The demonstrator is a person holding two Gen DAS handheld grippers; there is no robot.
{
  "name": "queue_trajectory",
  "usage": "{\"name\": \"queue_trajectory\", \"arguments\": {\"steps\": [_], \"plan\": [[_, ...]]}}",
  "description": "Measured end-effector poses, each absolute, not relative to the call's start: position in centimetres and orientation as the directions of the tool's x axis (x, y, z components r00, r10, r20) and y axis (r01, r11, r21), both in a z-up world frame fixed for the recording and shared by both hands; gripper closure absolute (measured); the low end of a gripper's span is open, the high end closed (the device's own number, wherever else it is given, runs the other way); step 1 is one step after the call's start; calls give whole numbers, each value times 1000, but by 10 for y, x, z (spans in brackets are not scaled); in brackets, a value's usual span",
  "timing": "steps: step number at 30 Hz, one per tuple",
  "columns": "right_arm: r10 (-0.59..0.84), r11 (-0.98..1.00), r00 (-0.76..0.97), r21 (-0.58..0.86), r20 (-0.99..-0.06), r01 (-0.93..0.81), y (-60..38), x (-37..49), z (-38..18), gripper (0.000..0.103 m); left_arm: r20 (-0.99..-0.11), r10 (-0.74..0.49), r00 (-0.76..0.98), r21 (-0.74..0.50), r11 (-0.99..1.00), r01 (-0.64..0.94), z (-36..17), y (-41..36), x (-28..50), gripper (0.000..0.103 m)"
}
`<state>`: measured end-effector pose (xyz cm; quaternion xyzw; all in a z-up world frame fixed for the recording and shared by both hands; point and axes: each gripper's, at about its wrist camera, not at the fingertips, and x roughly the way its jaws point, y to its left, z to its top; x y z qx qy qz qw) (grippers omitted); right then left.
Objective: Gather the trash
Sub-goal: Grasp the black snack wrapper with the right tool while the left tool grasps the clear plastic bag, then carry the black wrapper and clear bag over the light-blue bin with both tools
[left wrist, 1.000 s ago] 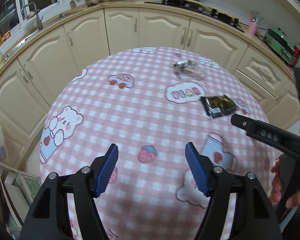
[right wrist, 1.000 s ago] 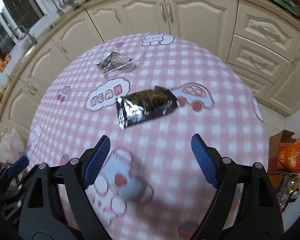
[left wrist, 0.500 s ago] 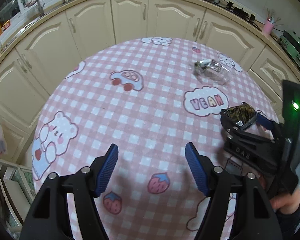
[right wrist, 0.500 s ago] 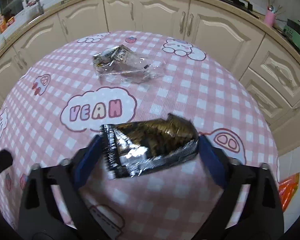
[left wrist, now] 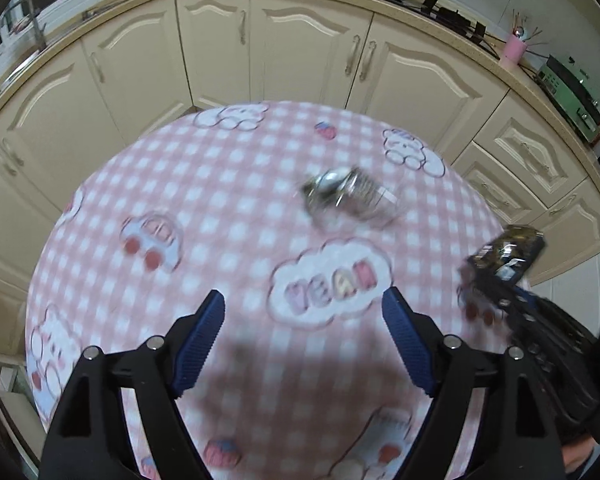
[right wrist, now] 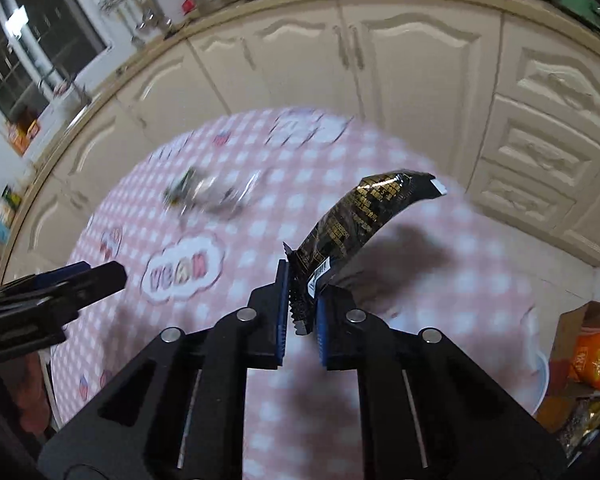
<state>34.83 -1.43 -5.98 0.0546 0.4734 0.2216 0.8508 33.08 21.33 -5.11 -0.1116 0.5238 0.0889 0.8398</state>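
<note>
My right gripper (right wrist: 302,308) is shut on one end of a black and gold snack wrapper (right wrist: 360,216) and holds it lifted above the pink checked tablecloth (right wrist: 440,280). The wrapper (left wrist: 508,254) and right gripper show at the right edge of the left wrist view. A crumpled clear and silver wrapper (left wrist: 350,196) lies on the cloth toward the far side; it is blurred in the right wrist view (right wrist: 210,192). My left gripper (left wrist: 304,336) is open and empty above the cloth, short of the clear wrapper.
The round table (left wrist: 180,208) stands before cream kitchen cabinets (left wrist: 308,48). On the floor to the right are a cardboard box with orange snack bags (right wrist: 592,356) and a white bin rim (right wrist: 540,380).
My right gripper has closed on the black wrapper and lifted it off the cloth. My left gripper has moved forward toward the clear wrapper, still open.
</note>
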Motion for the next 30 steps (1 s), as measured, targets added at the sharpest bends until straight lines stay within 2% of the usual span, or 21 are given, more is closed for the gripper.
{"name": "queue_trajectory", "arguments": {"steps": [10,12,13,14,21,30], "plan": [[432,900,486,324,-760,-293,-44,389,-42,91,-915,74,397,-59,948,-312,-67,206,408,19],[432,900,489,324,-758,-292,-44,392,-43,91,-919,50,391,-82,946,-315,-78,207,421,19],[433,899,488,328,-758,-290,-45,392,-45,91,-918,10,397,-124,943,-310,-85,208,427,29],[438,897,483,334,-758,-289,-47,391,-47,91,-922,-2,386,-133,940,-314,-91,208,429,44],[422,906,480,345,-770,-243,-75,377,-55,91,-894,50,445,-76,963,-260,-71,187,407,49],[384,921,508,354,-771,-160,-125,340,-48,91,-871,7,491,-97,978,-185,-37,146,360,49]]}}
